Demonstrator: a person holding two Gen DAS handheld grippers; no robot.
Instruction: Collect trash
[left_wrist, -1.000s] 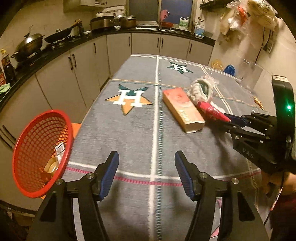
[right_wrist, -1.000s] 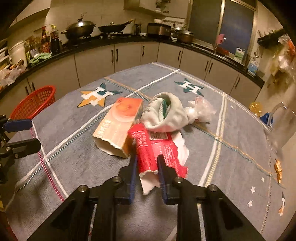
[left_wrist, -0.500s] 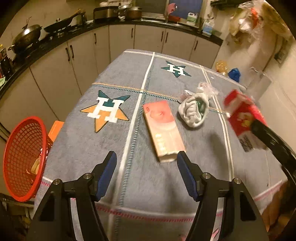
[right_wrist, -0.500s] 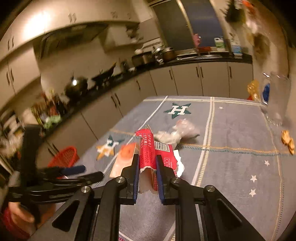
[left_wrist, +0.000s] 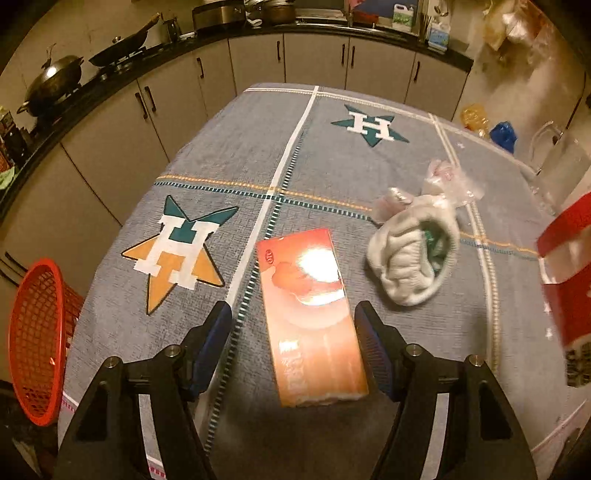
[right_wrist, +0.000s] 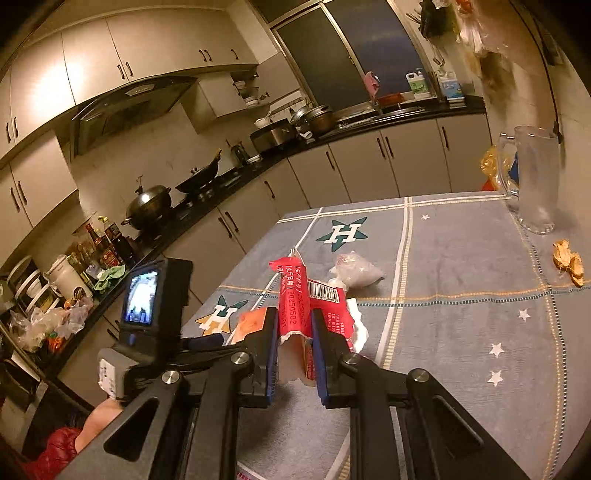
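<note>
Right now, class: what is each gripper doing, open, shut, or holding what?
Left gripper: open, holding nothing, its fingers either side of the orange box.
Right gripper: shut on the red carton.

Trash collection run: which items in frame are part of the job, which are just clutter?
Job items:
- red wrapper, clamped in right gripper
- orange carton, between the open left gripper fingers
- white crumpled bag
- clear plastic bag
- red basket

Lying about:
- glass pitcher
- wok
- tablecloth
</note>
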